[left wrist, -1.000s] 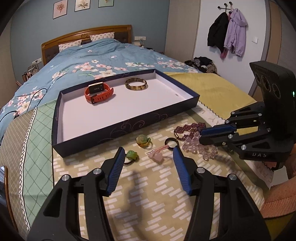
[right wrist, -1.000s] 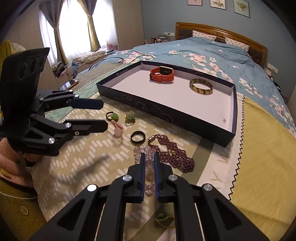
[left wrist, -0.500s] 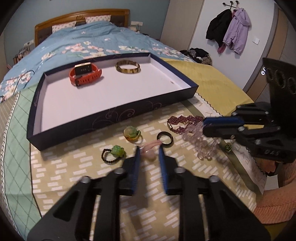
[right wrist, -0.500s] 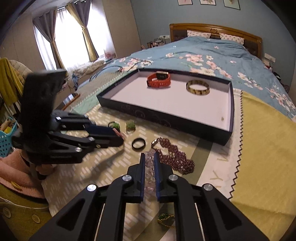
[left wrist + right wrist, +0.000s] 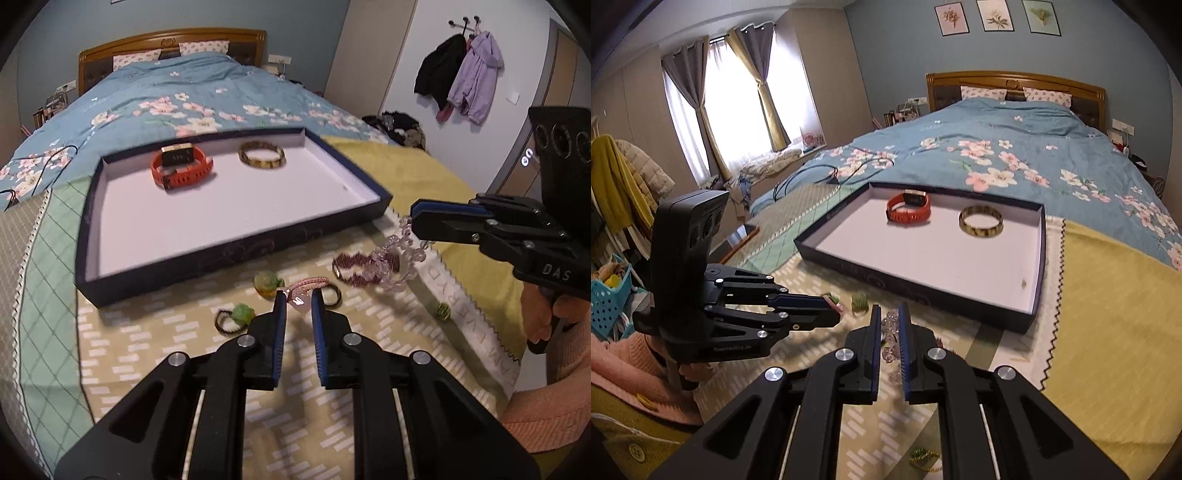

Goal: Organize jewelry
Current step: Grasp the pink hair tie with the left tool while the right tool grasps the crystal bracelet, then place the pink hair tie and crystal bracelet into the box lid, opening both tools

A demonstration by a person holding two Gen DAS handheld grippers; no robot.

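On the left, I am now clenching my left gripper (image 5: 296, 300) on the pink heart-shaped pendant with its braided pink cord (image 5: 301, 298); a second ago those jaws were spread wide above it. Ahead, the shallow navy cardboard tray (image 5: 236, 254) is holding only the orange wristband watch (image 5: 181, 168) and the amber bangle (image 5: 262, 155). On the right, my right gripper (image 5: 887, 317) is lifting the clear crystal bead bracelet (image 5: 891, 334) off the bed, jaws pinched on it. Both pieces seem ready to be carried to the tray.
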